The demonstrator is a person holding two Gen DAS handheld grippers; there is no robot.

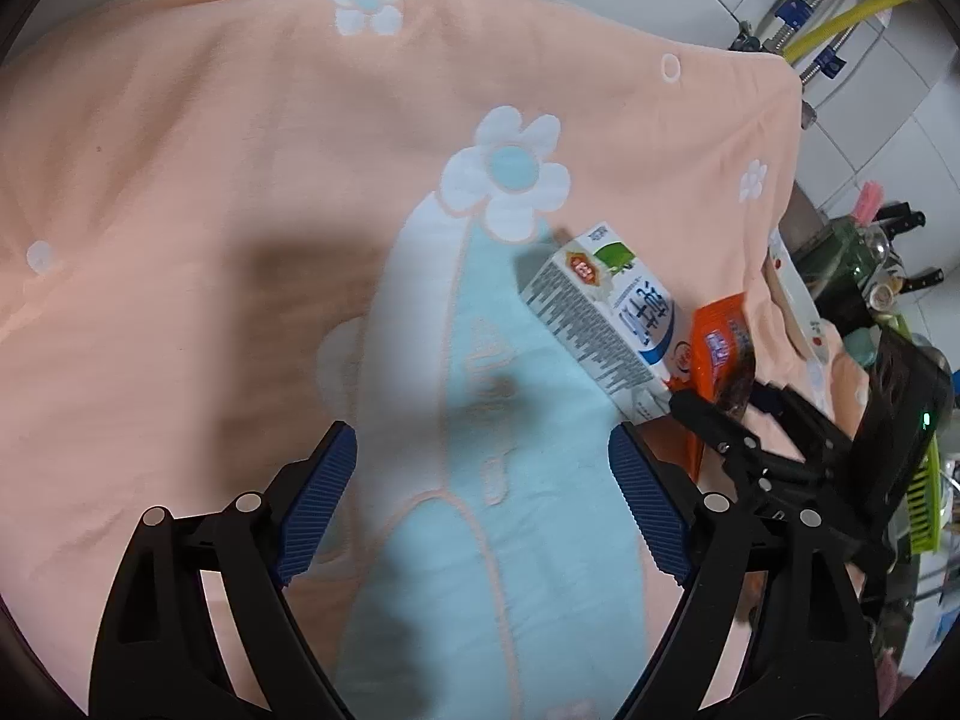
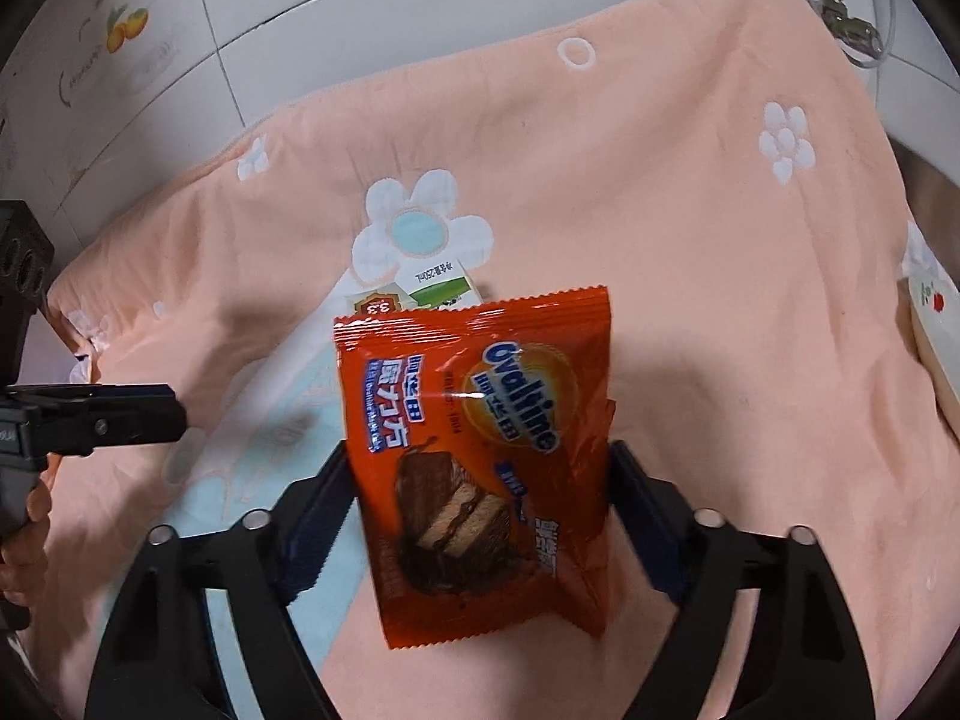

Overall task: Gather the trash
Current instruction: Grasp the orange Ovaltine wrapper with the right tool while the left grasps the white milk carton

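An orange Ovaltine snack wrapper stands between the jaws of my right gripper, and both blue pads touch its side edges. Behind it a white milk carton lies on the peach flowered towel. In the left wrist view the carton lies on its side to the right. The wrapper and the right gripper are just beyond the carton. My left gripper is open over the towel's light blue patch, left of the carton, with nothing between its fingers.
The towel covers the whole surface against a white tiled wall. Off its right edge stand a green dish rack, black-handled knives and jars. Yellow and metal pipes run at the back right corner.
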